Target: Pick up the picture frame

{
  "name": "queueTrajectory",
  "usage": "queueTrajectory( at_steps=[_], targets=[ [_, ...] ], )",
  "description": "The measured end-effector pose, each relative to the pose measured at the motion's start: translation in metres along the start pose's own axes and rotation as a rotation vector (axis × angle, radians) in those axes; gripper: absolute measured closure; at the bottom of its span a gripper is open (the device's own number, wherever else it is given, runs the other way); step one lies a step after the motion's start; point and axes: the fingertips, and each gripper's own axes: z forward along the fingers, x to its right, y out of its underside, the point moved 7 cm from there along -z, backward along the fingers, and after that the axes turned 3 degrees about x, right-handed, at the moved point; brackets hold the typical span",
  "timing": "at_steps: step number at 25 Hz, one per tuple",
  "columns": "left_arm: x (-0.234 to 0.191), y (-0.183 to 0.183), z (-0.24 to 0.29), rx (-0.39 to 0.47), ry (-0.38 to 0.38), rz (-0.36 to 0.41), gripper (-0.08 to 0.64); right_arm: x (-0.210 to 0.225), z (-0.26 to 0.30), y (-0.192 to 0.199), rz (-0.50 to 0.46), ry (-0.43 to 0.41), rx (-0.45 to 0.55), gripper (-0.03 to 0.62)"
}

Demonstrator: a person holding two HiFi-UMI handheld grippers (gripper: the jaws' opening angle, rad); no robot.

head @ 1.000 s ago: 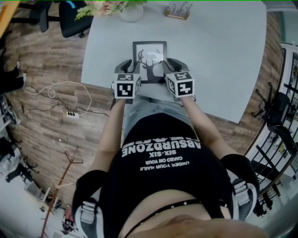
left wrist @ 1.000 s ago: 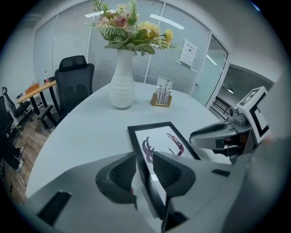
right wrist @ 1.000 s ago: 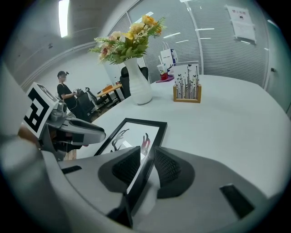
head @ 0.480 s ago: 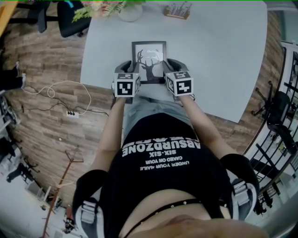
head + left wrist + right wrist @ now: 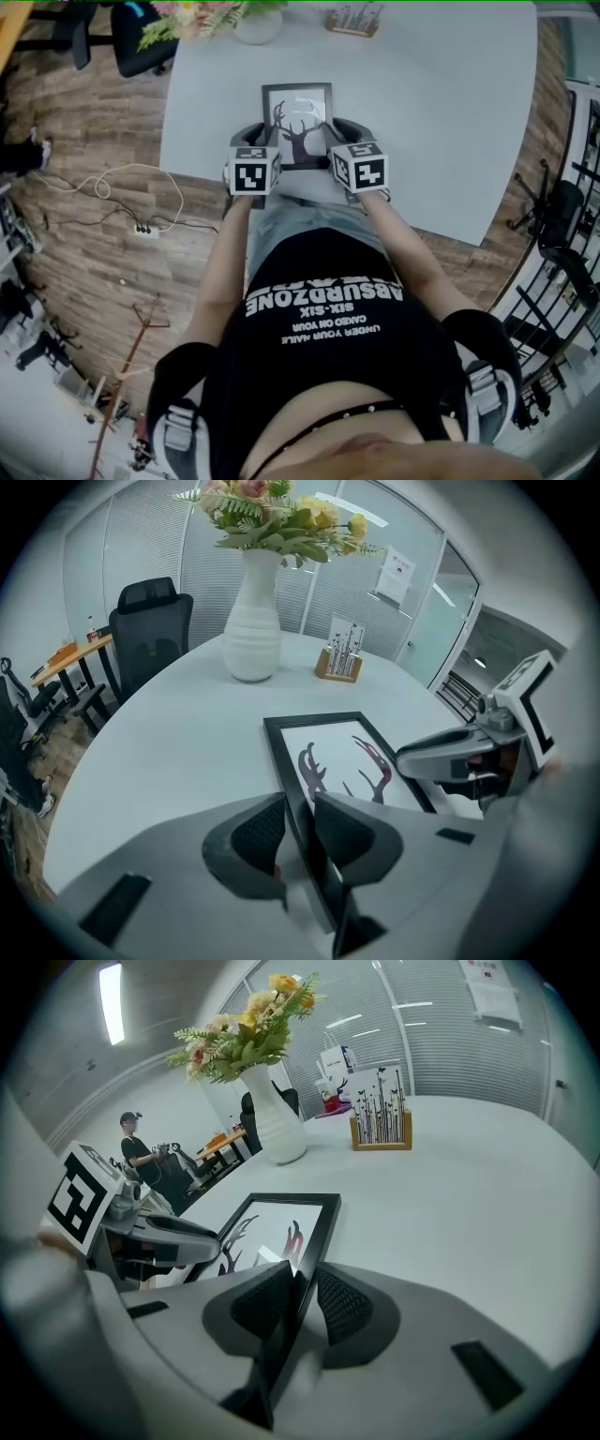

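Observation:
The picture frame (image 5: 298,120) is black with a deer print and lies out over the white table (image 5: 441,112) in front of me. My left gripper (image 5: 257,141) is shut on its left edge and my right gripper (image 5: 339,137) on its right edge. The left gripper view has the frame (image 5: 349,752) running between the left gripper's (image 5: 298,825) ribbed pads. In the right gripper view the frame's (image 5: 281,1227) side rail is pinched by the right gripper (image 5: 302,1302). Whether the frame's far edge touches the table I cannot tell.
A white vase of flowers (image 5: 251,635) and a small wooden card holder (image 5: 338,661) stand at the table's far side. A black office chair (image 5: 148,630) is beyond the far left edge. A cable (image 5: 122,187) lies on the wood floor at left. A person (image 5: 133,1147) sits far off.
The frame and both grippers have shifted slightly to the left and farther away in the head view. Both grippers keep their hold on the frame's edges.

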Motion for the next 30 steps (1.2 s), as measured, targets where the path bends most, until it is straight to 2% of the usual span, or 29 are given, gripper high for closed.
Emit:
queueTrajectory(
  at_steps=[5, 16, 23, 30],
  targets=[
    [-0.0032, 0.0018, 0.0018, -0.014, 0.009, -0.004, 0.454, -0.0028, 0.0018, 0.0005, 0.005, 0.004, -0.002, 0.495],
    [-0.0070, 0.0020, 0.0054, -0.065, 0.050, -0.074, 0.454, 0.0025, 0.0063, 0.0024, 0.082, 0.021, -0.019, 0.482],
    [-0.0067, 0.0006, 0.0061, -0.058, 0.039, -0.070, 0.456, 0.0039, 0.0063, 0.0009, 0.109, 0.016, -0.017, 0.489],
    [-0.0059, -0.0013, 0.0044, -0.088, 0.030, -0.094, 0.459, 0.0046, 0.0050, -0.0017, 0.131, 0.023, -0.035, 0.499]
  ],
)
